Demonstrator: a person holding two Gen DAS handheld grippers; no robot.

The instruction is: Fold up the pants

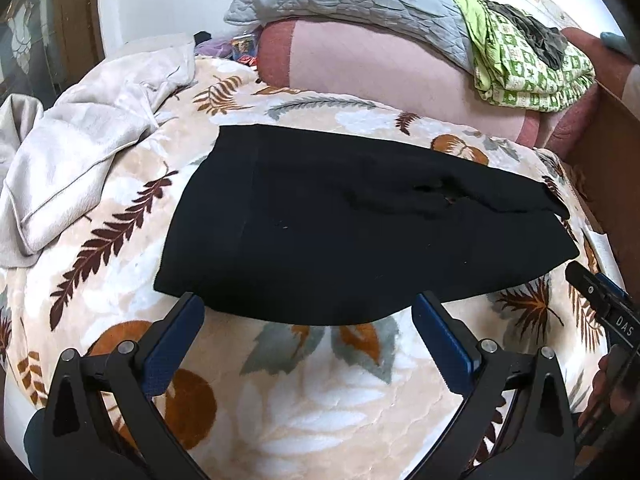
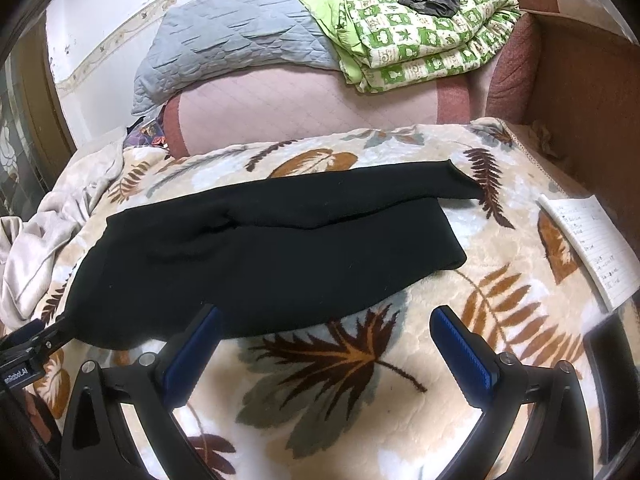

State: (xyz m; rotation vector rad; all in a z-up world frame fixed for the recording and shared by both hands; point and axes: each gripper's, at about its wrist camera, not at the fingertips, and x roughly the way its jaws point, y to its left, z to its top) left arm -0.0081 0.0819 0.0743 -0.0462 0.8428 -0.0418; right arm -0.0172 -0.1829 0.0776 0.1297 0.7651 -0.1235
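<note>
Black pants lie flat on leaf-print blanket covering bed, legs apparently laid one over other lengthwise, far cuff poking past near one. Left gripper hovers at near edge, jaws released, grasping nothing. Right gripper likewise spread wide, empty, near hem end. First fold looks done; crosswise folds judged left. Notebook rests beside pants.
</note>
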